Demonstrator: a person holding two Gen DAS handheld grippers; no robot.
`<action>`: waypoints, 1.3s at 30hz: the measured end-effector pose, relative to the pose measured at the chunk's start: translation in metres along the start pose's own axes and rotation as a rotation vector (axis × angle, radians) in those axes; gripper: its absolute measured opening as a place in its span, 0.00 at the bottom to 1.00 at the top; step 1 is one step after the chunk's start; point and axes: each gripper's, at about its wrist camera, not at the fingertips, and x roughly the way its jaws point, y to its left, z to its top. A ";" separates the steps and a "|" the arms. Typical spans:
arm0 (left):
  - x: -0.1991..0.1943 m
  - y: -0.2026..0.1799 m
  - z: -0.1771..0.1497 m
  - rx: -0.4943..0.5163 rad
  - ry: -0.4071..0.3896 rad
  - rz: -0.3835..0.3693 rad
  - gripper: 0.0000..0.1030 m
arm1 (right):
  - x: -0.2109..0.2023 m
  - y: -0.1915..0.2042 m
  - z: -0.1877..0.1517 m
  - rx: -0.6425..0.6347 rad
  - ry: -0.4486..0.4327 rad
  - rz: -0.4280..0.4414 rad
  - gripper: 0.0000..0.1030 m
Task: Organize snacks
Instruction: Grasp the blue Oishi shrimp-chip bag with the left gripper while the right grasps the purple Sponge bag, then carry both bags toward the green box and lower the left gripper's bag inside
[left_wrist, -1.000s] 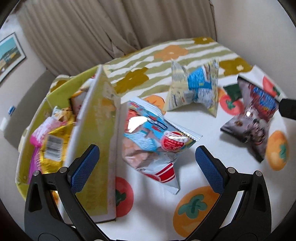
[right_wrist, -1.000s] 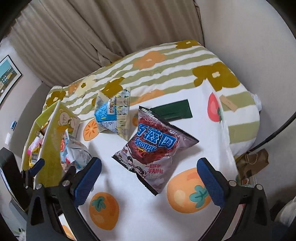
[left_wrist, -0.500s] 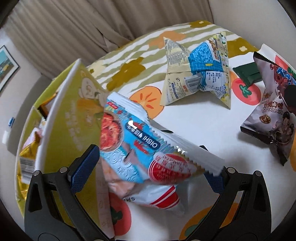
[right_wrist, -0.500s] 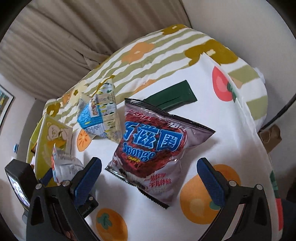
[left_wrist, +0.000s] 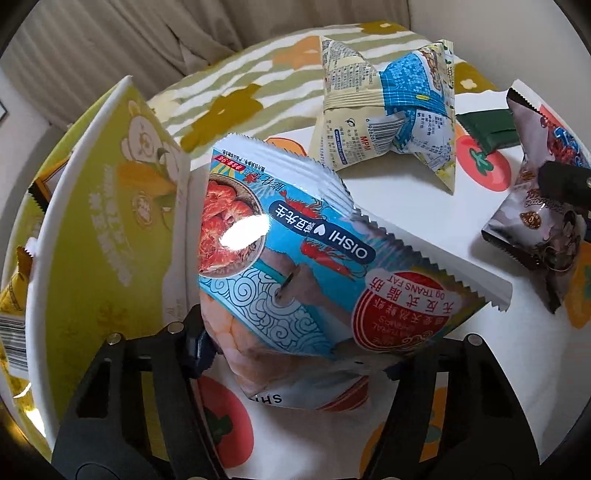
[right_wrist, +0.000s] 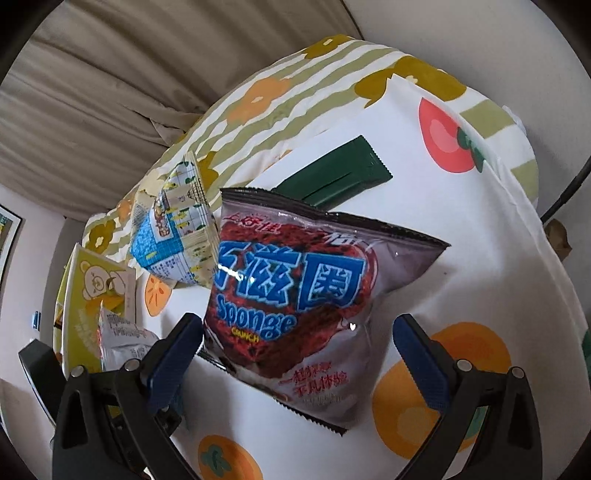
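My left gripper (left_wrist: 299, 354) is closing its jaws on the lower part of a blue Oishi prawn-cracker bag (left_wrist: 295, 266), and the left pad presses into the bag. The bag leans against the wall of a yellow-green snack box (left_wrist: 103, 236). In the right wrist view a maroon Sponge Crunch bag (right_wrist: 295, 295) lies on the fruit-print cloth (right_wrist: 461, 258). My right gripper (right_wrist: 299, 358) is open and straddles the bag's near end, with both blue pads clear of it.
A blue and pale-yellow snack bag (right_wrist: 173, 229) stands behind the Sponge bag, and a flat dark green packet (right_wrist: 332, 177) lies beyond it. The box (right_wrist: 92, 306) holds several packets. The table's edge drops off at the right, and curtains hang behind.
The left gripper dropped toward the Oishi bag and its jaws drew in from wide open onto it. The right gripper sank closer to the Sponge bag and rolled.
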 end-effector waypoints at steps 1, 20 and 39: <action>0.000 0.000 0.001 -0.001 0.002 -0.007 0.61 | 0.001 0.000 0.001 0.000 -0.003 0.000 1.00; -0.042 -0.008 0.004 -0.065 -0.027 -0.088 0.61 | -0.005 0.010 0.000 -0.117 0.008 0.011 0.58; -0.193 0.061 0.007 -0.268 -0.218 0.004 0.61 | -0.115 0.102 0.008 -0.529 -0.046 0.183 0.56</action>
